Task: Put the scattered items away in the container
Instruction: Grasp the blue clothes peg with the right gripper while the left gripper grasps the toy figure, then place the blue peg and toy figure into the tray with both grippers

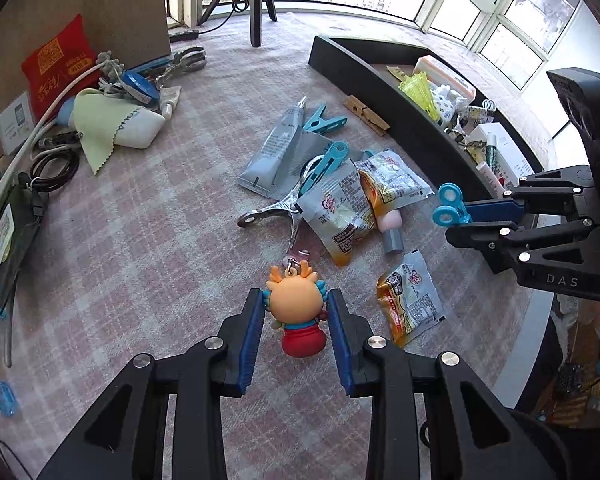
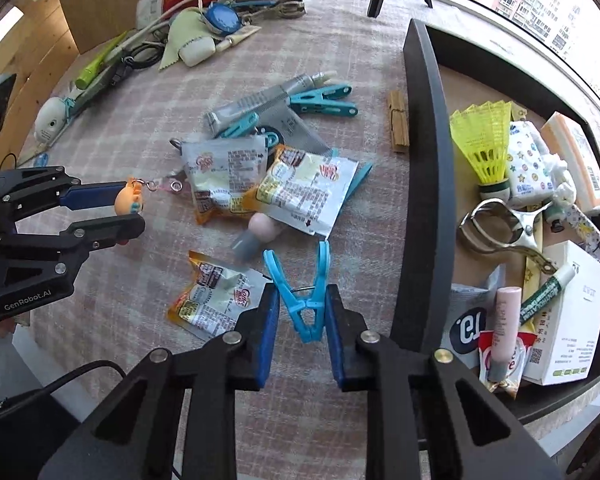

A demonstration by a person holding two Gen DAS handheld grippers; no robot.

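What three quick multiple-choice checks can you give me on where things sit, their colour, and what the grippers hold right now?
1. Where is the yellow shuttlecock?
A. Inside the black tray
B. On the checked cloth
C. In the left gripper

2. What colour is the clothes peg in the right gripper?
A. Red
B. Light blue
C. Yellow

3. What is the left gripper doing?
A. Hanging empty
B. Holding a snack packet
C. Holding the toy keychain

Answers: 1 A, it stands among the boxes inside the tray wall. 2 B, the peg between the pads is light blue. 3 C, both pads press the toy's orange head.
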